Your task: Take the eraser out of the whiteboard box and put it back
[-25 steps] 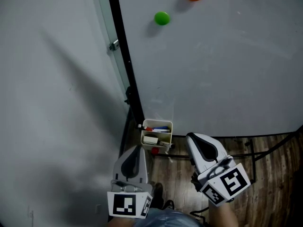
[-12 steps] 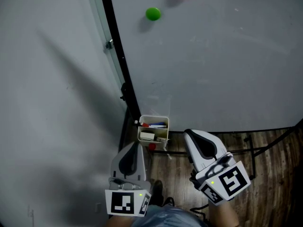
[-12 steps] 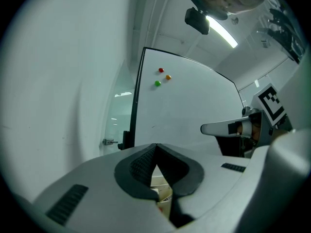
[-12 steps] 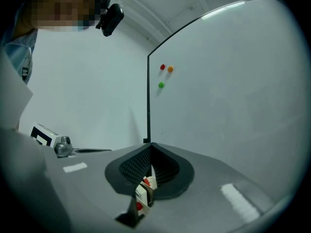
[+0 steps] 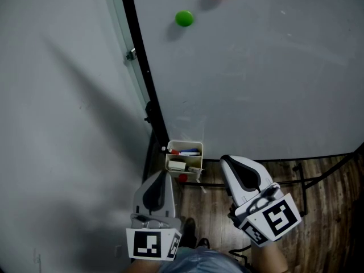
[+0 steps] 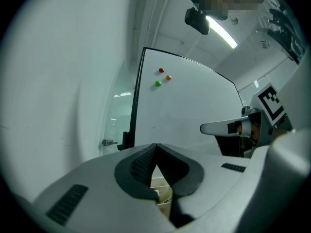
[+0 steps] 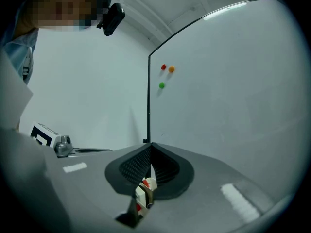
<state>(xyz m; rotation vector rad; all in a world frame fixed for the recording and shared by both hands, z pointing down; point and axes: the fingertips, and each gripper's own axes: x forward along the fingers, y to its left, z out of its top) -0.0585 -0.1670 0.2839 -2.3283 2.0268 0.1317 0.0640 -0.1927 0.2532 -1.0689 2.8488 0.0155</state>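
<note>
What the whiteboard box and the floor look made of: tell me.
Whiteboard box: probably plastic, going by its cream, smooth matte walls and rounded corners.
Floor: wood or wood-look laminate, going by its brown planks with visible grain and seams.

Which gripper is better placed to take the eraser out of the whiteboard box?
Probably left. The left gripper sits just short of the box, nearest the white eraser in its front section; the right gripper is off to the box's right. Both are shut, holding nothing.
</note>
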